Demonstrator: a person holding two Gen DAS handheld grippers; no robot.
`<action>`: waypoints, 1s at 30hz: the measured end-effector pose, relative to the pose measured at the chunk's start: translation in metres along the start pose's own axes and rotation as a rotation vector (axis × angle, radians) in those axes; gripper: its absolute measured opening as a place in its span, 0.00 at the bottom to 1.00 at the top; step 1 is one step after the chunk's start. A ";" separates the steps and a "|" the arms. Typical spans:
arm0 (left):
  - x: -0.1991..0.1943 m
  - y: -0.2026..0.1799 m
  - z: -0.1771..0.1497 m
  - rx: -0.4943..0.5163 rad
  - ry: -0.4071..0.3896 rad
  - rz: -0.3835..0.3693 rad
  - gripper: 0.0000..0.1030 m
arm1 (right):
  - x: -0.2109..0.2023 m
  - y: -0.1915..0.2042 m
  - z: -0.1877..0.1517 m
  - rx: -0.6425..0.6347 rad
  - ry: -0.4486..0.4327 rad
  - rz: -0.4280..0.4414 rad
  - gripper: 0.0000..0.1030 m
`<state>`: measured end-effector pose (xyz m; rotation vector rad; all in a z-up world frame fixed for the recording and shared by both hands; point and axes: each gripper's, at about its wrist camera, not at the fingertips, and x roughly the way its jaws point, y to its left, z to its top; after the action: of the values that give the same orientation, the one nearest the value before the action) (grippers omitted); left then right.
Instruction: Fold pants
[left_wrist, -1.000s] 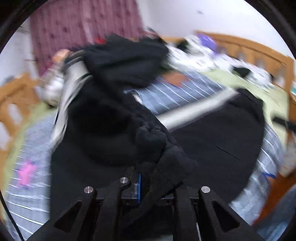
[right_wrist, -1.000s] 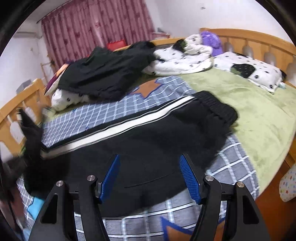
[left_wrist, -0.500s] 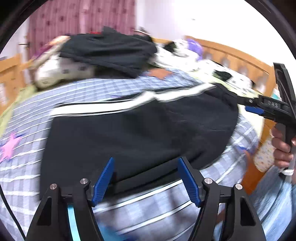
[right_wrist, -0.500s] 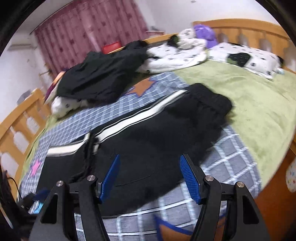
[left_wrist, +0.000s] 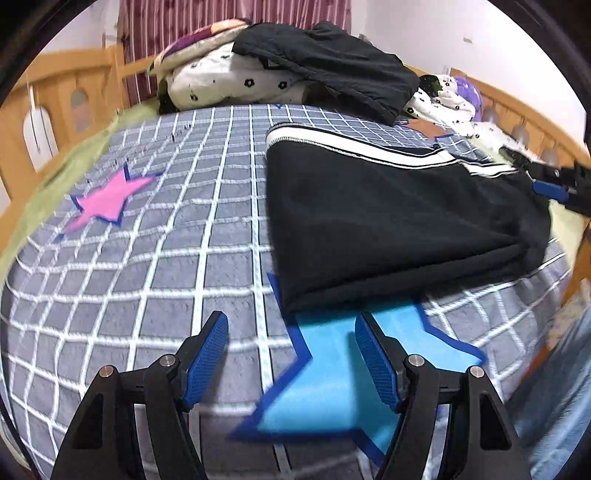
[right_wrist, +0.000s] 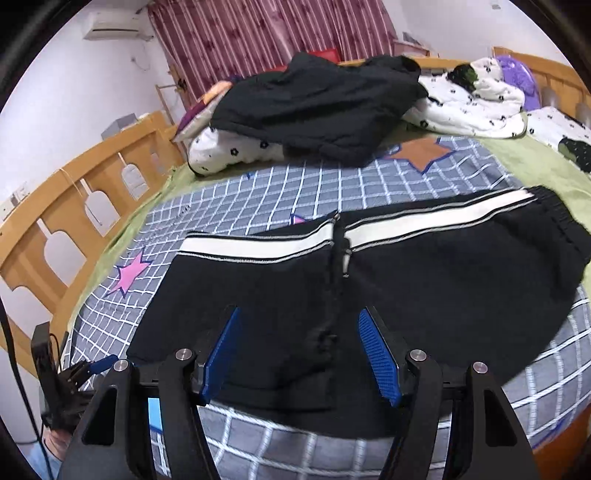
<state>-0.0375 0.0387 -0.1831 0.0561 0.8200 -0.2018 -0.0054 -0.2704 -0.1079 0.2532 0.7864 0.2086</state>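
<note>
Black pants (left_wrist: 388, 214) with a white side stripe (right_wrist: 424, 221) lie doubled over on the grey checked blanket (left_wrist: 166, 258). The folded-over leg ends at a seam across the middle (right_wrist: 338, 266). My left gripper (left_wrist: 291, 354) hovers open over a light blue star patch, just short of the pants' near corner, with nothing between its pads. My right gripper (right_wrist: 300, 354) is open above the pants' near edge, also with nothing in it. Each gripper shows in the other's view: the right gripper (left_wrist: 554, 186) at the far right, the left gripper (right_wrist: 74, 373) at the lower left.
A heap of black clothing (right_wrist: 317, 103) rests on white flowered bedding (left_wrist: 229, 81) at the far side. Wooden bed rails (right_wrist: 74, 206) run along the left and a headboard (left_wrist: 517, 110) at the right. Green sheet (right_wrist: 535, 166) and pillows lie beyond the blanket.
The left gripper, shut on a bunched pant leg a second ago, has let it go, opened and drawn back toward the blanket's near side. The right gripper swung left over the pants.
</note>
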 end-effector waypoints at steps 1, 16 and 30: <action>0.002 0.000 0.003 0.005 -0.004 0.004 0.67 | 0.007 0.003 0.001 0.001 0.012 -0.006 0.64; 0.021 -0.033 0.026 0.076 -0.063 -0.021 0.62 | 0.070 -0.009 -0.016 0.048 0.158 -0.048 0.64; 0.023 0.022 0.015 -0.271 -0.111 -0.064 0.21 | 0.078 0.007 -0.003 0.008 0.031 0.023 0.13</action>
<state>-0.0070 0.0552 -0.1901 -0.2339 0.7326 -0.1510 0.0451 -0.2411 -0.1602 0.2674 0.8158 0.2317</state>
